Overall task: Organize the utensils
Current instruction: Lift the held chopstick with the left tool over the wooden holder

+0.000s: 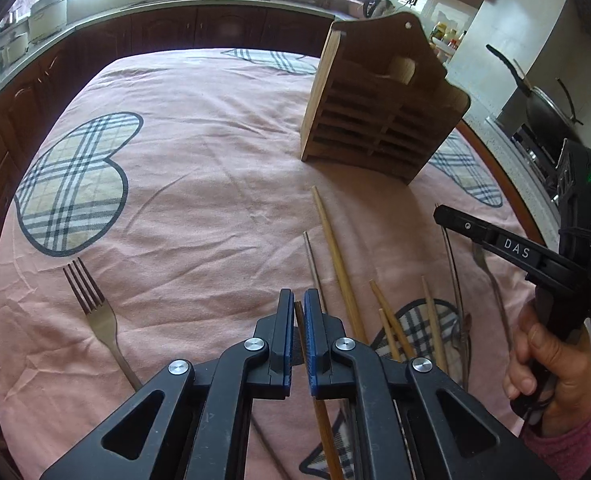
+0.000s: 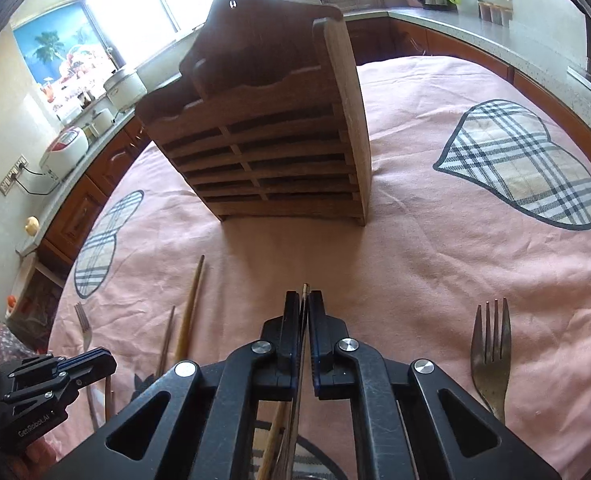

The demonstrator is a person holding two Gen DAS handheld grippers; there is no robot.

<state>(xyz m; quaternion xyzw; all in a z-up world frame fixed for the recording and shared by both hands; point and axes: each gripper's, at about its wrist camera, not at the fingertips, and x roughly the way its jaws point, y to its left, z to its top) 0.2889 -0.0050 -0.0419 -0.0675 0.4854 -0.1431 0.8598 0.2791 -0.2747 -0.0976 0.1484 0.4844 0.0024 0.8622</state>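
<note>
The left gripper [image 1: 299,300] has its 2 blue-padded fingers pressed together on 1 brown wooden chopstick [image 1: 323,432]. Its long axis runs along the fingers: the tip sits between the pads and the shaft passes back under the gripper body toward the camera.

The right gripper [image 2: 304,300] is likewise pinched on 1 thin dark chopstick [image 2: 305,289]. Its end pokes just past the fingertips and points at the wooden utensil rack [image 2: 279,148], with the length trailing back below the gripper. In the left wrist view a hand [image 1: 547,364] in a pink sleeve holds the right gripper's handle.

The rack stands upright on the pink tablecloth [image 1: 215,160], its slatted front toward both grippers and well apart from them. Its rows of slots are too dark to tell what they hold.

Loose on the cloth in the left wrist view: 1 long pale wooden chopstick [image 1: 335,248] pointing roughly at the rack, 1 thin metal chopstick [image 1: 311,260] just beside it, and about 3 more wooden sticks [image 1: 391,320] crossing to the right.

Forks: 1 fork [image 1: 95,308] lies left of the left gripper, tines away from the camera, and 1 second fork [image 2: 491,352] lies right of the right gripper, tines also away.
</note>
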